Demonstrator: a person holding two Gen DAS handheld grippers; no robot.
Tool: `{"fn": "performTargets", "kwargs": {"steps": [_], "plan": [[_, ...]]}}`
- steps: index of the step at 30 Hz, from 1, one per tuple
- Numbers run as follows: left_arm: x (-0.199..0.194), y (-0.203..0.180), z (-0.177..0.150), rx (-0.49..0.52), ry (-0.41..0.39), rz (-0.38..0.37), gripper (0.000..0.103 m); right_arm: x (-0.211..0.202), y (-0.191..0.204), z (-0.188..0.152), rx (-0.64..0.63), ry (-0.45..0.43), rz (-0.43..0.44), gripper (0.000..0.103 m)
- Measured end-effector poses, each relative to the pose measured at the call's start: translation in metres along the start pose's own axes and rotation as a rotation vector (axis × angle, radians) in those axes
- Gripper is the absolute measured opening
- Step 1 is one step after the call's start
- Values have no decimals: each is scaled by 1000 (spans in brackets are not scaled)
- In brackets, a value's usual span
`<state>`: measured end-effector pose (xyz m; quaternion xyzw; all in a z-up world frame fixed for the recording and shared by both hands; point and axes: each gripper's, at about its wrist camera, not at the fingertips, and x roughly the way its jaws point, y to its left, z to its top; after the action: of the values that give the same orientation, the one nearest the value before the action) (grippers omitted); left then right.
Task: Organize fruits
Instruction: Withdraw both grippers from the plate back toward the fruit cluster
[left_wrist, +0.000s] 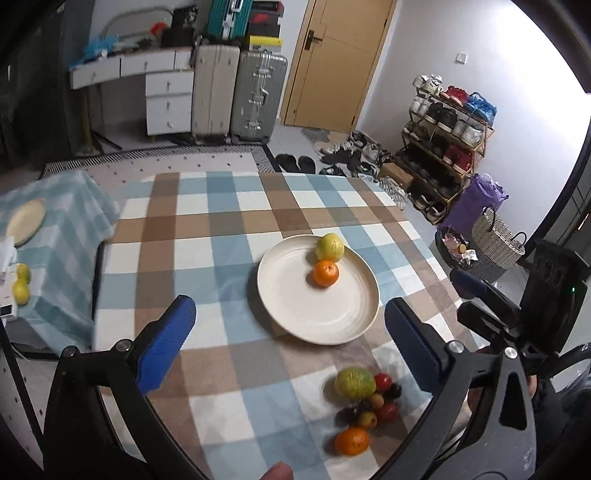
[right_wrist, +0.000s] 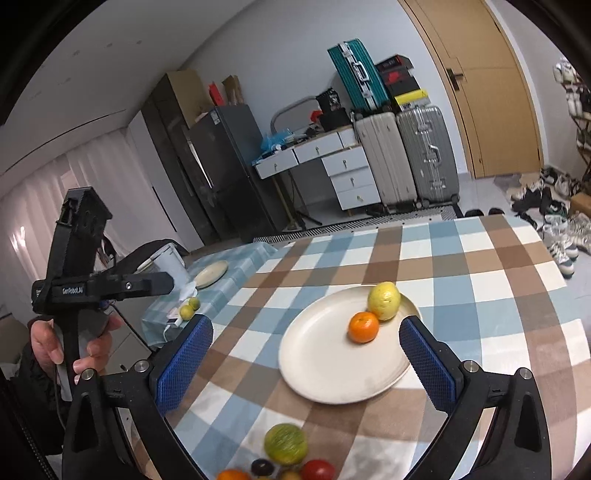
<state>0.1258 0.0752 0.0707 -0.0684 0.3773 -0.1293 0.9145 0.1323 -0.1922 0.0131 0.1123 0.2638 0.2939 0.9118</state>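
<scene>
while both grippers' fingers (right_wrist: 428, 363) gape empty, the orange (right_wrist: 363, 326) sits beyond them on the plate (right_wrist: 325, 369).

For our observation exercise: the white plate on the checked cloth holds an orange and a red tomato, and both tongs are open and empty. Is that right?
Not quite. Beside the orange on the white plate lies a yellow-green citrus fruit, not a tomato, as the right wrist view shows. Both tongs are open and empty.

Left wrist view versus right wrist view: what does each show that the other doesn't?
Only the left wrist view shows the full shoe rack, the woven basket and the whole loose fruit pile. Only the right wrist view shows the fridge and a hand holding the left gripper. Both show the plate with an orange and a yellow-green fruit, and open jaws.
</scene>
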Motion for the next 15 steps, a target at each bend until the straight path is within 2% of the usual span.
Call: {"fn": "performTargets", "kwargs": {"steps": [8,11,15], "plan": [[-55,-19,-51,82,-107,113,102,-26,33,-21,-60,-13,-48,103],[-61,-27,-65,89,-133,125,102,-29,42,-32,-82,6,-75,103],[-56,-31,-83,40,-155,133,102,-29,47,-49,-101,33,-104,103]]}}
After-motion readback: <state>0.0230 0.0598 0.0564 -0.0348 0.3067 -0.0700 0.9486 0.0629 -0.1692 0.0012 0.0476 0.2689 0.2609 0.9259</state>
